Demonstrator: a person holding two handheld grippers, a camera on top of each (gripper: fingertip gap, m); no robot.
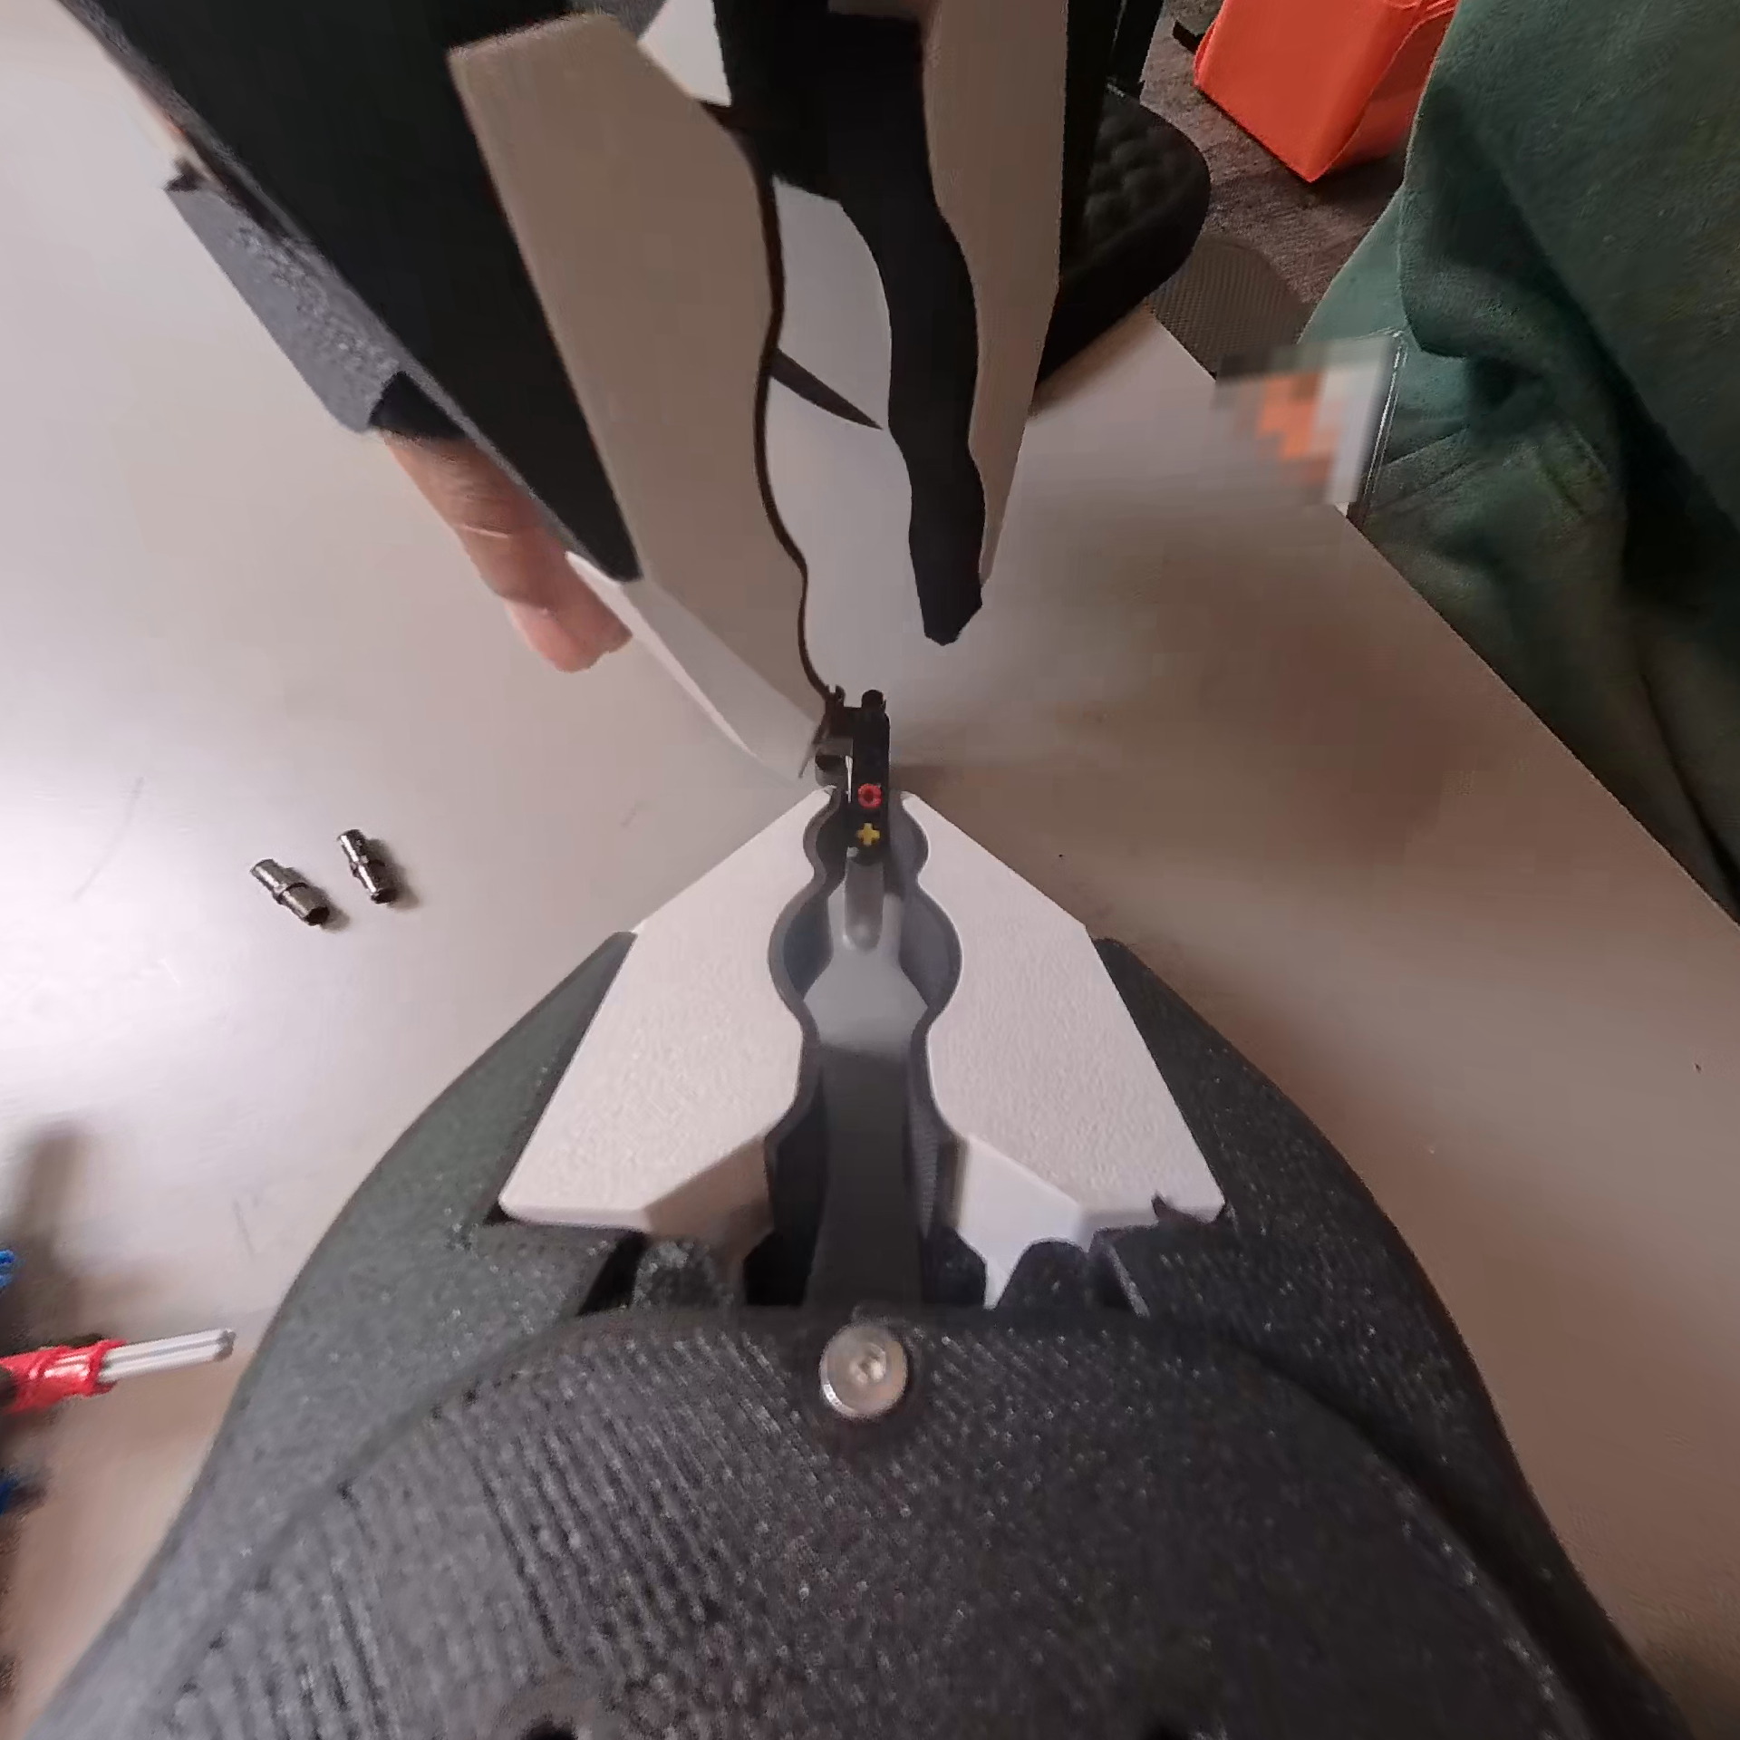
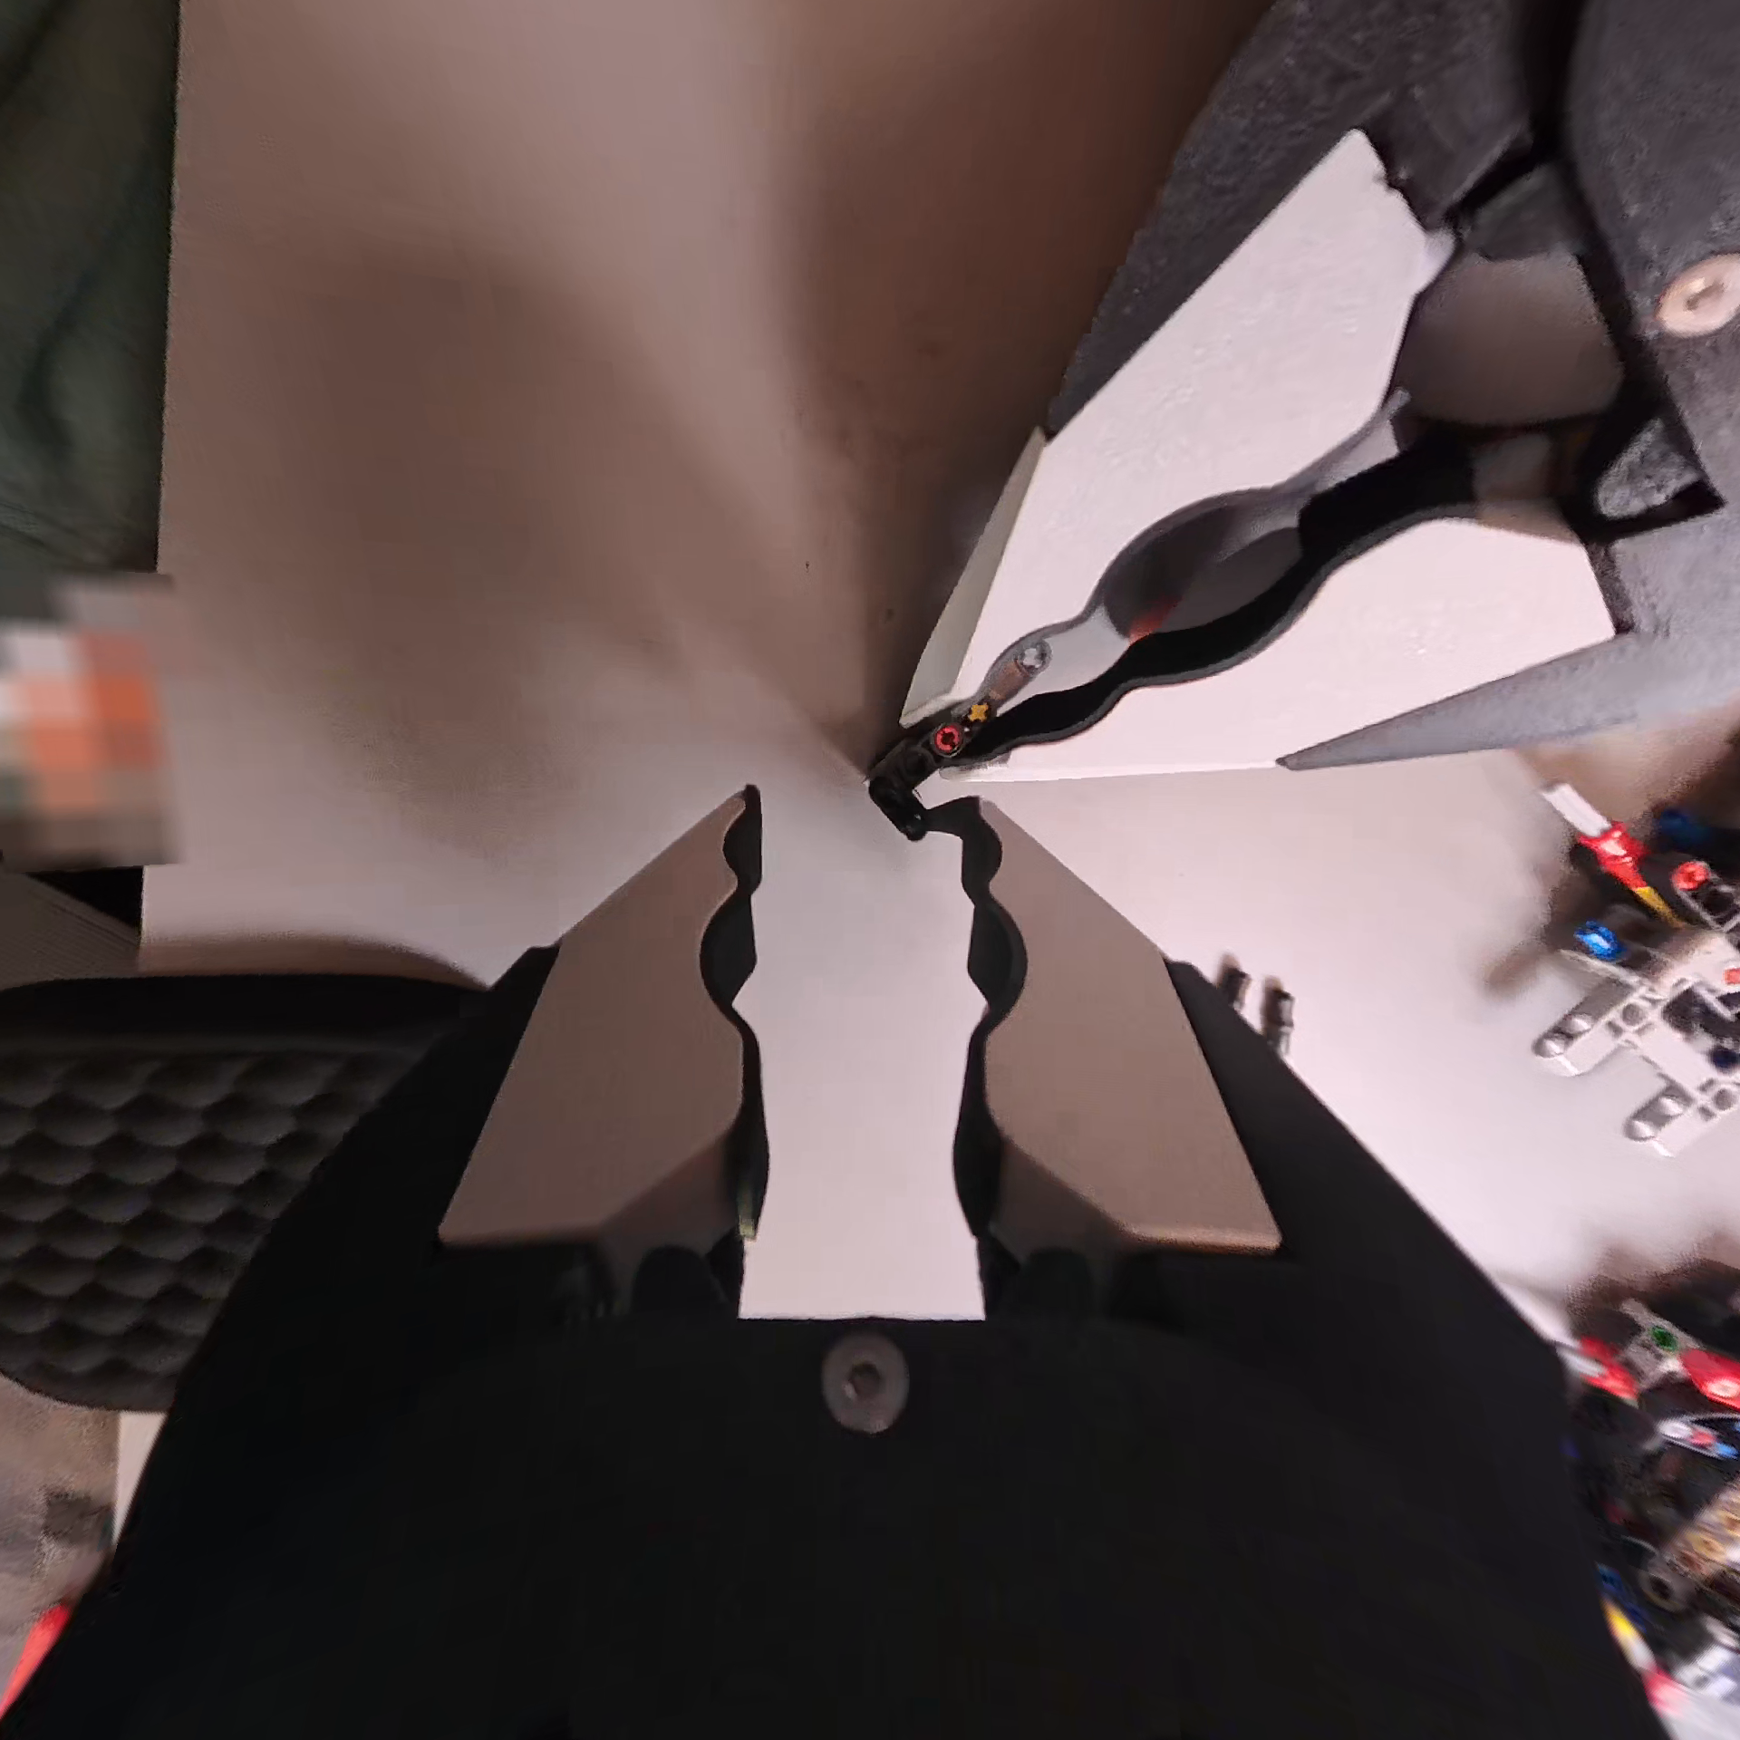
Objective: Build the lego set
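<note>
**Slip risk: beam pinched at tips only**

A thin black beam [image 1: 871, 781] with red and yellow pins is clamped in the nearly closed left gripper [image 1: 864, 810], above the matte table [image 1: 1224, 847]. The right gripper [image 2: 861, 810] is spread wide and holds nothing; its 1 o'clock fingertip [image 2: 974, 819] is close against the beam's end, so a knock could twist the smooth plastic out. Two metal sleeves [image 1: 330, 871] lie at 9 o'clock.

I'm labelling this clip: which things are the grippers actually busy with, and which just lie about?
In use:
- small black beam with red and yellow pins, clamped in the left gripper
- right gripper, open, one fingertip beside the beam

Lying about:
- two small metal sleeves
- heap of building parts
- red-tipped axle
</note>
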